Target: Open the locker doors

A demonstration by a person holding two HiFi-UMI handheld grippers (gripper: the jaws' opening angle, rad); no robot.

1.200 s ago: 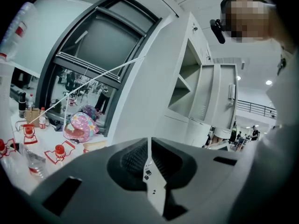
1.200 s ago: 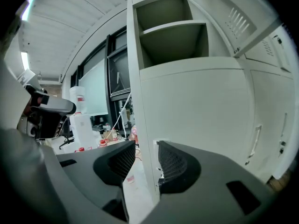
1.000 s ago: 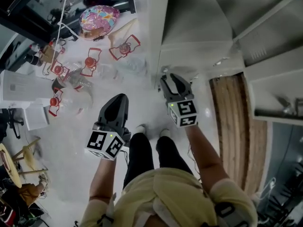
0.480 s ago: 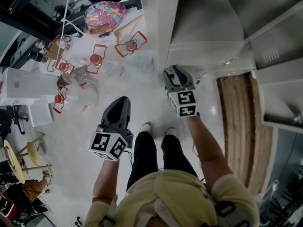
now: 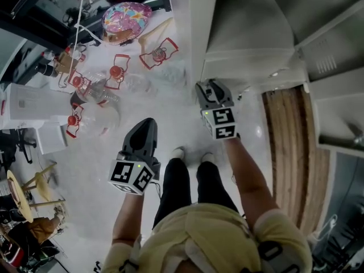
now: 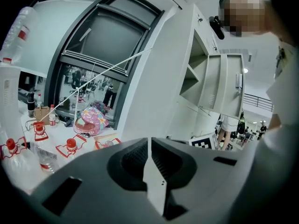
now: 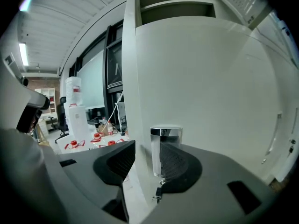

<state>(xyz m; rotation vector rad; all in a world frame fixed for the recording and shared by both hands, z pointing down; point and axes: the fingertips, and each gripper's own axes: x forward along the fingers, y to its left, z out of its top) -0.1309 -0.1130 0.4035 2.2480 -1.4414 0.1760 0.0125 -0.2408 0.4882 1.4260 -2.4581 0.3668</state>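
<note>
Indoors, standing on glossy white floor [image 5: 170, 115] in front of a bank of white lockers [image 5: 250, 38]. Holding the right gripper [image 7: 148, 169] up to a shut locker door [image 7: 210, 87], spreading its jaws wide around a chrome knob [image 7: 166, 148] on that door, catching the knob close against one pad and leaving a clear gap to the other. Pressing the jaws of the left gripper [image 6: 149, 148] fully together on nothing, holding it lower and out to the side over bare floor, well apart from the lockers.

Looking up past the shut door into an open compartment [image 7: 177, 8], seeing a shelf edge inside; unable to tell any contents. Seeing through the left gripper view another open locker [image 6: 194, 73] with shelves, and its door [image 6: 226, 87] swung out into the room, hanging above the right gripper's marker cube [image 6: 205, 141].

Standing with both shoes [image 5: 177, 151] between the two grippers, beside a strip of wooden flooring [image 5: 296, 152] running along the locker base. Noting clutter on the floor to the left: clear bottles with red caps [image 5: 116, 73] resting on red-outlined sheets, a large clear bottle [image 5: 96, 115], and a pink patterned bag [image 5: 126, 17] lying near a dark-framed window [image 6: 107, 41]. Spotting a white water dispenser [image 7: 74, 106] farther off, and a white cord [image 6: 93, 83] slanting across the window.
</note>
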